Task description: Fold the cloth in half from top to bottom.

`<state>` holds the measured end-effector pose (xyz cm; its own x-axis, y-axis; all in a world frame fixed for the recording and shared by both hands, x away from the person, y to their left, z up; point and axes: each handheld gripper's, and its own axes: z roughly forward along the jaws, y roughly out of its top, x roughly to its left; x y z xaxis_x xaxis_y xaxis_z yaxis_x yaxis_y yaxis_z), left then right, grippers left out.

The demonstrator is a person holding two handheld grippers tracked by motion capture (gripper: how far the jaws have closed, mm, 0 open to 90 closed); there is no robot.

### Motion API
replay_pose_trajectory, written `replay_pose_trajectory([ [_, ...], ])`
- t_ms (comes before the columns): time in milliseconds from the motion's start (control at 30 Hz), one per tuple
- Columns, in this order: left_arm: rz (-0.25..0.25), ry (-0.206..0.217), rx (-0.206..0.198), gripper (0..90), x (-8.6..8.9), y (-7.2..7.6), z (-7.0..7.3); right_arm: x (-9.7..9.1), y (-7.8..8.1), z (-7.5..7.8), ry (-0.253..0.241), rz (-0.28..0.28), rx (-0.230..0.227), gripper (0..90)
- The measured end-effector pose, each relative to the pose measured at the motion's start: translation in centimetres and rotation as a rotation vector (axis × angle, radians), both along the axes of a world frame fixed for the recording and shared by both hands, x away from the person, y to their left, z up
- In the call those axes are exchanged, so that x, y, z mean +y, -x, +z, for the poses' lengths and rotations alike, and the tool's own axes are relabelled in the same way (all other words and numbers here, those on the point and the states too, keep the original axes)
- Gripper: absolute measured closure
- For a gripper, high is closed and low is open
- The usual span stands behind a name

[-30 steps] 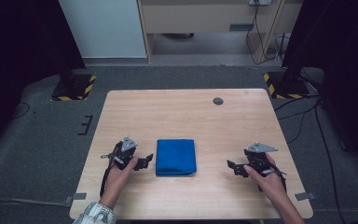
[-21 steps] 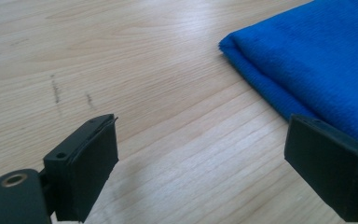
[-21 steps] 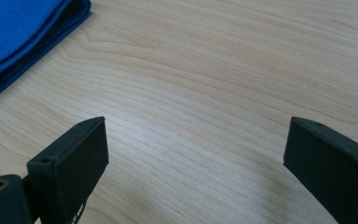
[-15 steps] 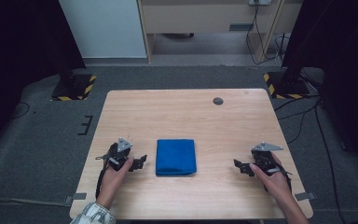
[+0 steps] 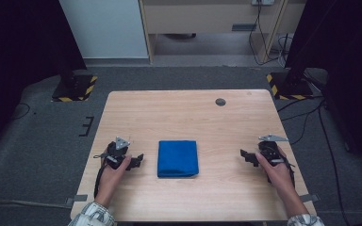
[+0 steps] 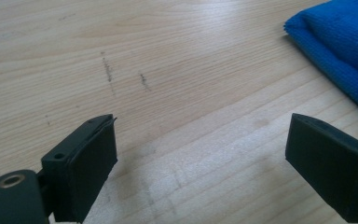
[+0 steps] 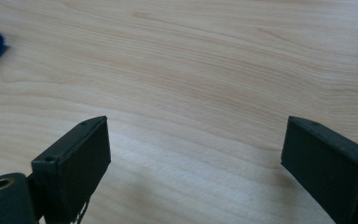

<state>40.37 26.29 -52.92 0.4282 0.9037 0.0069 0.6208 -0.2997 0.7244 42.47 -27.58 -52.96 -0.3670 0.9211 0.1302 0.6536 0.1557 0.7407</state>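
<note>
One folded blue cloth point(image 5: 177, 158) lies flat on the near half of the wooden table point(image 5: 188, 115), roughly midway between the two hands, its edges squared to the table's sides. In the left gripper view a corner of it shows at the upper right, layered and slightly raised at the fold.

The left gripper point(image 5: 136, 161) rests low on the table just beside the cloth's left edge, its fingers point(image 6: 81, 165) spread wide with bare wood between them. The right gripper point(image 5: 246, 157) sits well apart from the cloth on the other side, its fingers point(image 7: 72, 161) likewise spread and holding nothing.

The step in hand looks like the approach to the cloth. To do it well, each gripper should probably come in low and level at a near corner, one finger sliding under the top layer alone, and close only once fabric sits fully between the pads; the right has farther to travel, so the two should be timed to arrive together.

Count: one cloth, two grippers, one small dark round inset point(image 5: 220, 101) near the table's far edge.
</note>
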Motion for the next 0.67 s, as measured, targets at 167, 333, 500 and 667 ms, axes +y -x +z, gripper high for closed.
replay_pose_trajectory([
  [167,0.004,-0.011,0.028,7.3,0.1,-0.2,-0.6,-0.4,-0.7,-0.6,0.017,-0.056,0.018,8.3],
  [333,0.005,-0.009,0.02,5.4,0.1,0.0,-0.7,0.1,-0.9,-0.9,0.063,-0.066,-0.003,7.5],
  [500,0.001,-0.011,0.023,3.8,0.1,0.0,-0.8,1.2,-0.8,-1.0,0.139,-0.037,-0.001,5.8],
  [667,-0.003,-0.012,0.026,2.7,0.0,0.1,-0.8,1.1,-0.6,-1.0,0.141,-0.031,-0.003,5.8],
])
